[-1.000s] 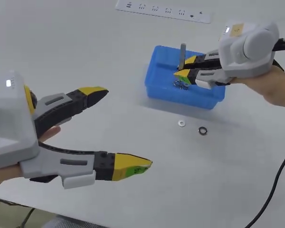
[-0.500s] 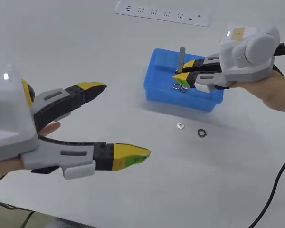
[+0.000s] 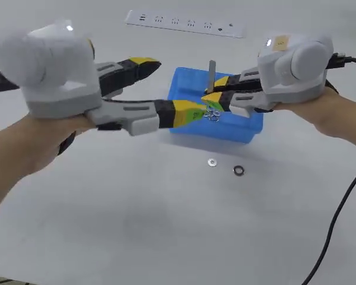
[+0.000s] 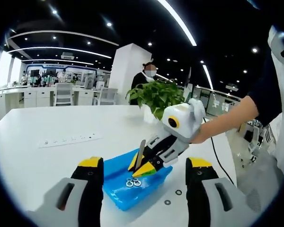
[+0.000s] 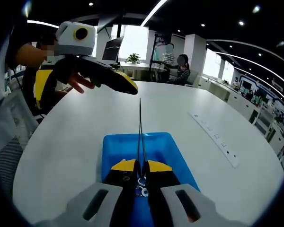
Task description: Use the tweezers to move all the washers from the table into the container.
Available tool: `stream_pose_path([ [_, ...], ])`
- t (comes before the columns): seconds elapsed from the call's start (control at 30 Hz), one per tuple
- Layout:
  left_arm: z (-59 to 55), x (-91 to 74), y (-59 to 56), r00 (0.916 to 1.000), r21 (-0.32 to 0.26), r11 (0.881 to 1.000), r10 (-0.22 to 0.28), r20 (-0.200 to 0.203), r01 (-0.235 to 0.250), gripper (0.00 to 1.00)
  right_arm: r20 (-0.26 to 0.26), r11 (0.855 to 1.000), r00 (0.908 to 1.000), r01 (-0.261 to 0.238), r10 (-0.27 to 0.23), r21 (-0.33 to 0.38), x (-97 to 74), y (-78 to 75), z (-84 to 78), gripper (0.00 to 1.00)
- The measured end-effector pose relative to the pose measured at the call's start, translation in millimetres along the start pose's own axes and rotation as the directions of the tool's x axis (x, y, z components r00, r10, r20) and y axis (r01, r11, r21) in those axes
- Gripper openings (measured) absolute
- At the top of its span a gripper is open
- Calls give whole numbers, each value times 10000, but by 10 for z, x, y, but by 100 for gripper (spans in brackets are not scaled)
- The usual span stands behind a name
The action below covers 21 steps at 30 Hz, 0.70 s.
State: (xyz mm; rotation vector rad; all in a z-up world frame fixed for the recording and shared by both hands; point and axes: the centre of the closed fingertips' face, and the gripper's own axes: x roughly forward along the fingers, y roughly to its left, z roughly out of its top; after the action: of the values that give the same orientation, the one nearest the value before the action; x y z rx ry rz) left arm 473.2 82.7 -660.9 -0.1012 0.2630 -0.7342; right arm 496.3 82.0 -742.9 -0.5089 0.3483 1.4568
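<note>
We saw bright, even light from long white ceiling strips (image 4: 180,23); the glossy white desk (image 3: 136,225) held faint soft shadows, the white-bodied left gripper (image 3: 171,86) looked smeared, and fisheye edges bent.

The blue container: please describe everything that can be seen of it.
The blue container is a shallow rectangular tray, plastic by its look, open on top, flat on the white table. A few metal washers lie inside. The right gripper, shut on the tweezers, is above it. Whether the tweezers touch it cannot be told.

Head view looks down; gripper views face each other across container (image 3: 225,130) (blue).
</note>
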Motion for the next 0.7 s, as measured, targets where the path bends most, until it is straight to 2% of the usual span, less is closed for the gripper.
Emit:
stream_pose_path([
  [0.1, 24, 101, 66, 9999, -28, 10000, 9, 116, -9, 67, 31, 9999, 9999, -133, 133, -40, -15, 33, 5, 8],
  [0.13, 28, 142, 79, 9999, -344, 9993, -123, 113, 127, 64, 23, 9998, 9998, -174, 174, -75, -20, 40, 4, 8],
  [0.2, 66, 193, 90, 9994, -400, 9988, -281, 212, 289, 61, 48, 9995, 9996, -280, 281, -143, -33, 53, 11, 8],
  [0.37, 146, 282, 9, 9940, -83, 9942, -1073, 204, 1075, 44, 254, 9988, 9985, -475, 477, -107, -79, 67, 54, 8],
  [0.43, 126, 321, -5, 9900, 119, 9899, -1412, 16, 1411, 39, 227, 9985, 9984, -515, 519, -202, -76, 72, 55, 8],
  [0.5, 107, 335, -50, 9838, -88, 9838, -1792, -86, 1792, 28, 261, 9984, 9984, -492, 500, -291, -81, 71, 72, 8],
  [0.53, 113, 339, -71, 9817, -214, 9814, -1906, 4, 1906, 24, 280, 9984, 9983, -493, 501, -288, -84, 71, 80, 8],
  [0.63, 124, 340, -103, 9791, -162, 9789, -2034, 85, 2035, 21, 340, 9981, 9980, -513, 524, -340, -94, 73, 108, 8],
  [0.7, 144, 338, -141, 9746, 4, 9747, -2235, 175, 2235, 13, 385, 9978, 9977, -548, 562, -367, -101, 74, 127, 8],
])
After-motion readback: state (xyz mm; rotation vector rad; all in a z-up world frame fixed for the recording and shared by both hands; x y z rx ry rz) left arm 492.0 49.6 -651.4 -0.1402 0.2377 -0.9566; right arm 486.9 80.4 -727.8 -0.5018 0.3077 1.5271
